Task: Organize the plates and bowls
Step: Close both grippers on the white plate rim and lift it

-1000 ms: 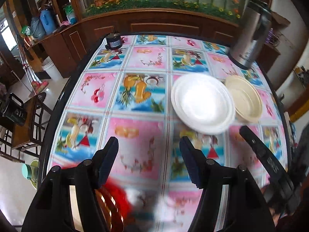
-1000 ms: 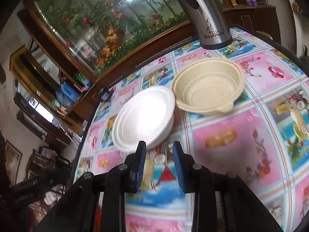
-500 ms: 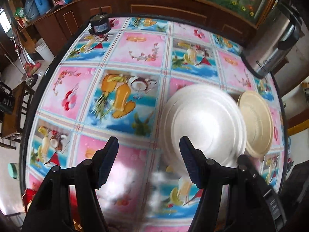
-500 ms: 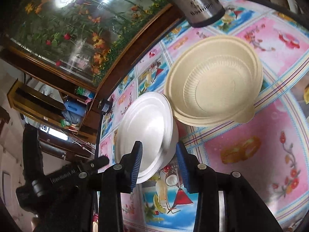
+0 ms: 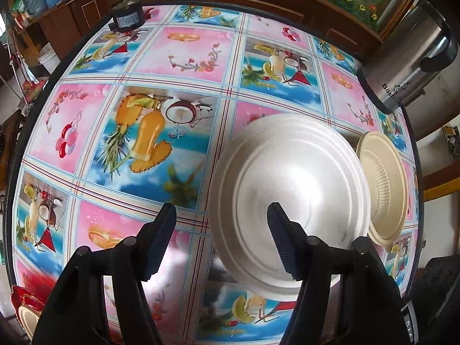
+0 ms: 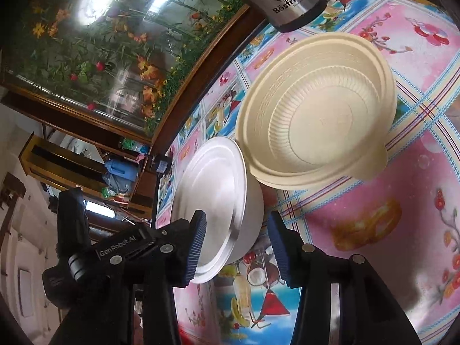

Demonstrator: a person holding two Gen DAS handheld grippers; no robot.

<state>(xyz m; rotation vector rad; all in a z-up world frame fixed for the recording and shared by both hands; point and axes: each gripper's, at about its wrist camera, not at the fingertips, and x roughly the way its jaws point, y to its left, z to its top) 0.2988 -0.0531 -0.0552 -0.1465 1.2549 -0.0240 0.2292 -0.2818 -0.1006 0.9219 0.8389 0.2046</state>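
A white foam plate stack (image 5: pixel 290 189) sits on the round table, touching a cream ribbed bowl (image 5: pixel 383 184) on its right. My left gripper (image 5: pixel 221 238) is open, its right finger over the plate's near part and its left finger over the tablecloth. In the right wrist view the white stack (image 6: pixel 218 195) and the cream bowl (image 6: pixel 316 112) lie ahead. My right gripper (image 6: pixel 235 247) is open, with the near rim of the white stack between its fingers. The left gripper's body (image 6: pixel 120 250) shows at the left there.
A steel thermos pot (image 5: pixel 408 63) stands at the table's far right edge. A small black motor (image 5: pixel 128 17) sits at the far left edge. A red and gold dish (image 5: pixel 26 304) lies at the near left edge. A wooden cabinet with an aquarium (image 6: pixel 95 37) is behind.
Both grippers moved forward and down toward the white plate stack. The right gripper opened wider and now straddles the stack's rim. The plates and bowl have not moved.
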